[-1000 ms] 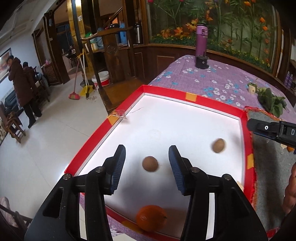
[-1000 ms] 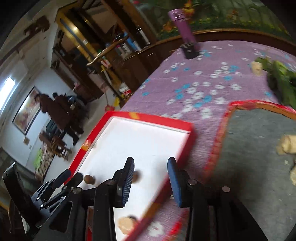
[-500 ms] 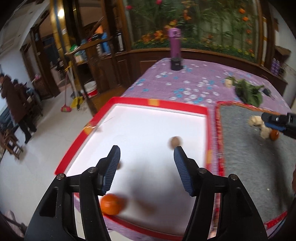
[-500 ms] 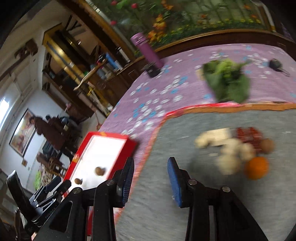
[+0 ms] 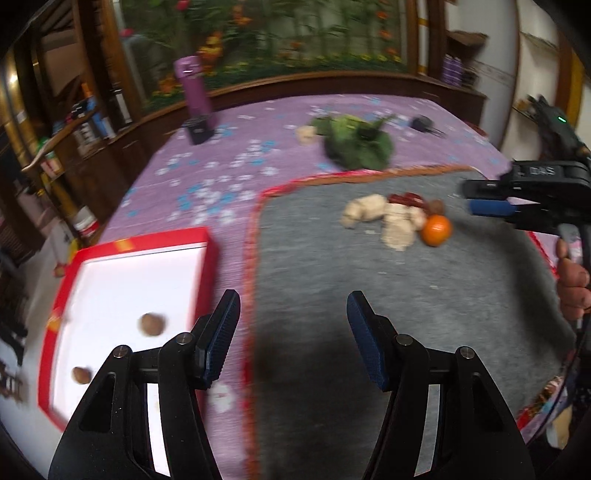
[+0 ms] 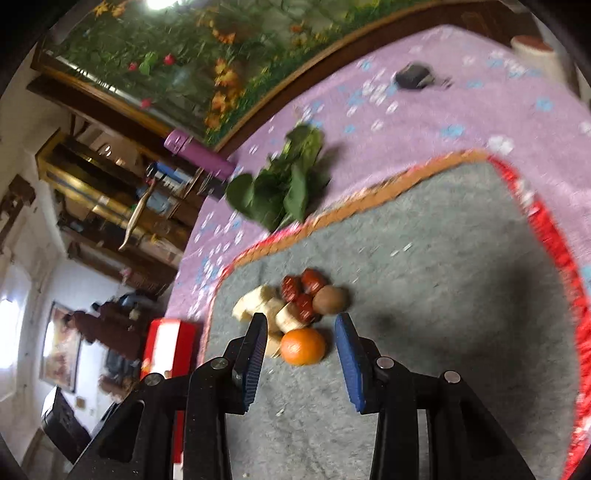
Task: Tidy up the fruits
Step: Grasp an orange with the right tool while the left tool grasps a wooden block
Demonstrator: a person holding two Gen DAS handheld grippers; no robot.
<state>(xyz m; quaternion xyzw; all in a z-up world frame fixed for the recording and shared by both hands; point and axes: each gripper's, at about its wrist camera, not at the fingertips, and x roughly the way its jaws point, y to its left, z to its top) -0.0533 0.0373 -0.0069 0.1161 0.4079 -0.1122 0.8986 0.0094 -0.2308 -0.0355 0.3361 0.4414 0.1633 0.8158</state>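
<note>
— While I look along my right gripper (image 6: 300,356), where does the fruit sit?

— I see the orange (image 6: 303,346) on the grey mat (image 6: 424,295), between the two blue pads but a little ahead of them, touched by neither. My right gripper stands released and empty. Just beyond the orange lies a brown round fruit (image 6: 330,300), touching a cluster of red dates (image 6: 302,291) and some pale chunks (image 6: 258,306).

— And my left gripper (image 5: 292,334)?

— I have it over the near part of the mat, jaws wide apart with nothing between them; they have just been opening. That pile is well ahead and to the right of it, where the right gripper comes in from the side. To its left sits the red-rimmed white tray (image 5: 133,243) with two small brown fruits (image 5: 152,324) inside.

— What about the table?

— I see a purple flowered cloth (image 5: 229,162) under mat and tray, leafy greens (image 5: 356,142) and a purple bottle (image 5: 197,88) farther back, then a flower mural (image 5: 295,33) and wooden shelves.
</note>
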